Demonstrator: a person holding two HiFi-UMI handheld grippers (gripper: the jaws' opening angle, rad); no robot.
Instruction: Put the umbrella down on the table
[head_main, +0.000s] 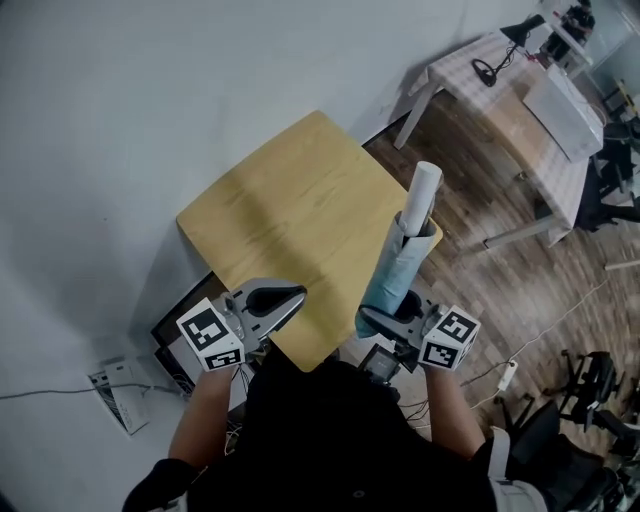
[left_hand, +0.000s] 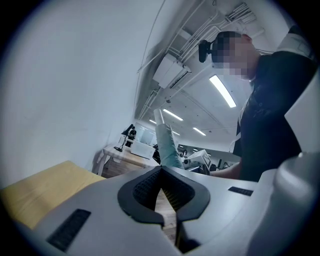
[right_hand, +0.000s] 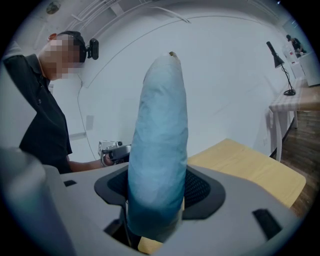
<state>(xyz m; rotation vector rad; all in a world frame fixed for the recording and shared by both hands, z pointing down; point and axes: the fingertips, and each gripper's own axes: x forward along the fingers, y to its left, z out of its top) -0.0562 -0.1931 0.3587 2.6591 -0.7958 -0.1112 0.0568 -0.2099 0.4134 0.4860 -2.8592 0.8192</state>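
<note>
Above the table's (head_main: 280, 205) near edge, right gripper (head_main: 386, 320) clamps the folded umbrella (head_main: 398, 262) upright; left gripper (head_main: 285, 298) closed, empty. Next: lower it flat.

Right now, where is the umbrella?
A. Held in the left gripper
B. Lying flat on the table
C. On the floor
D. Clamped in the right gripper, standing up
D: the right gripper's jaws are closed on the blue umbrella, which stands upright and does not lie on the table; the left gripper holds nothing.
</note>
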